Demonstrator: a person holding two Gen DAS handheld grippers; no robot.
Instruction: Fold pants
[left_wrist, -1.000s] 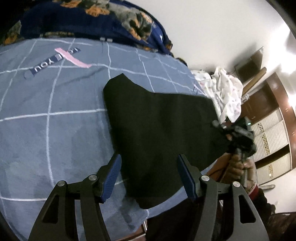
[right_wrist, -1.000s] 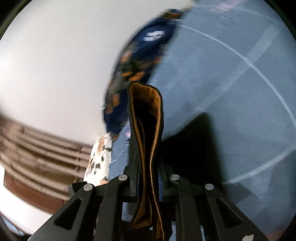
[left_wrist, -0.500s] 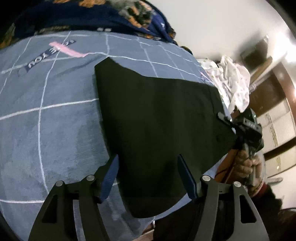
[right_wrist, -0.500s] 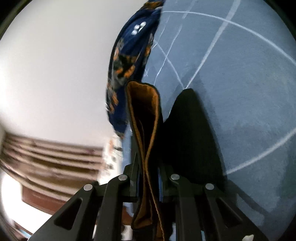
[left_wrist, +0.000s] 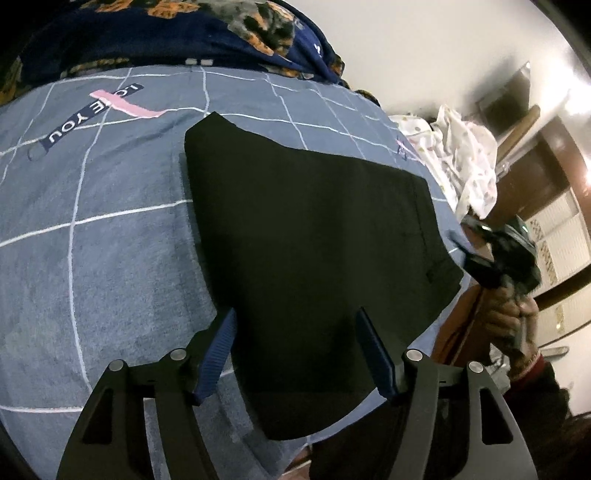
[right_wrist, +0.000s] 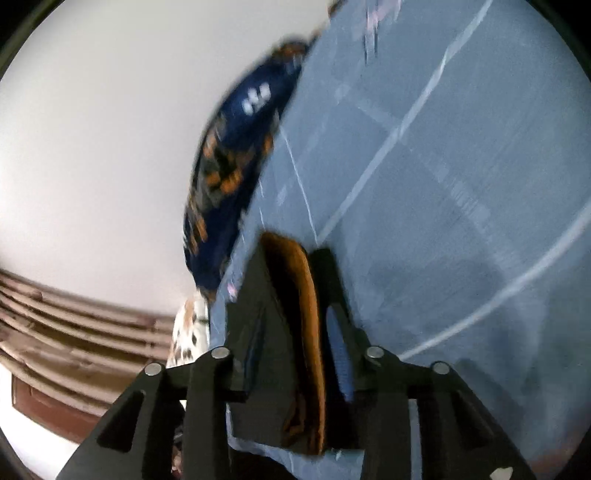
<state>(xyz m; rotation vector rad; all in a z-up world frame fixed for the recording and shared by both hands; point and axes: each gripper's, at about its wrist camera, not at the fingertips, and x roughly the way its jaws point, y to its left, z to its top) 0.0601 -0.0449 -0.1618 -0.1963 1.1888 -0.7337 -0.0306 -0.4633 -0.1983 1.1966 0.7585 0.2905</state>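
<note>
Your left gripper hangs over the near part of the black pants, its blue pads spread apart with nothing pinched between them. The pants lie flat and folded on the blue checked bedspread, near its front edge, with a navy patterned blanket bunched at the far side. To the right, white spotted cloth is heaped at the bed's edge. Your right gripper has just been opening; the orange-lined waistband edge stands between its pads, and blur prevents confirming whether they press on it
</note>
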